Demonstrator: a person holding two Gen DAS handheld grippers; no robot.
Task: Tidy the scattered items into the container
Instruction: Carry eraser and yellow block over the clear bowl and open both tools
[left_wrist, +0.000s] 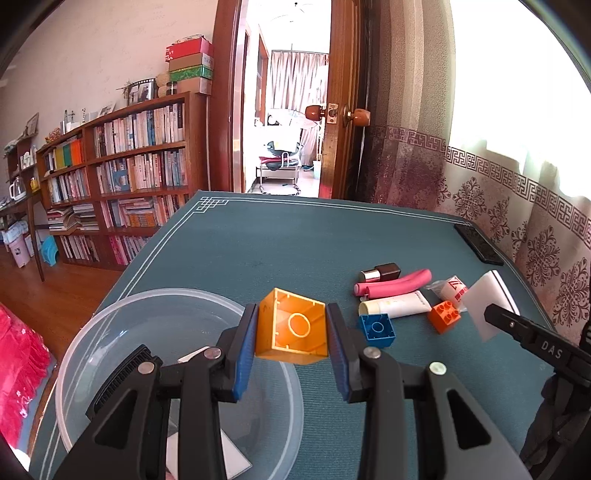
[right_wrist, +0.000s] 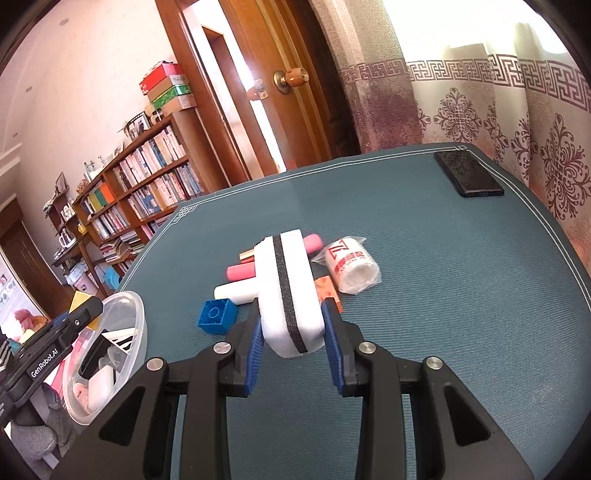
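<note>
Yellow block (left_wrist: 293, 328) gripped, blue block (left_wrist: 377, 329) beside

I see a table with a teal cloth (right_wrist: 443, 314). A clear bowl (left_wrist: 110, 325) sits at its near left. Right of it lie a blue brick (left_wrist: 376, 329), orange brick (left_wrist: 445, 315), white tube (left_wrist: 395, 303), pink roller (left_wrist: 391, 285), wrapped roll (right_wrist: 352, 271) and what may be lipstick (left_wrist: 380, 274). A black phone (right_wrist: 467, 172) lies far right.

My blue pads (left_wrist: 246, 350) look ribbed and rubbery, pinching a glossy orange plastic block (left_wrist: 293, 326). Right of it the tablecloth (left_wrist: 295, 243) is matt woven cloth. The bowl (left_wrist: 110, 332) is clear shiny plastic; the sponge (right_wrist: 288, 295) looks soft, foamy.
</note>
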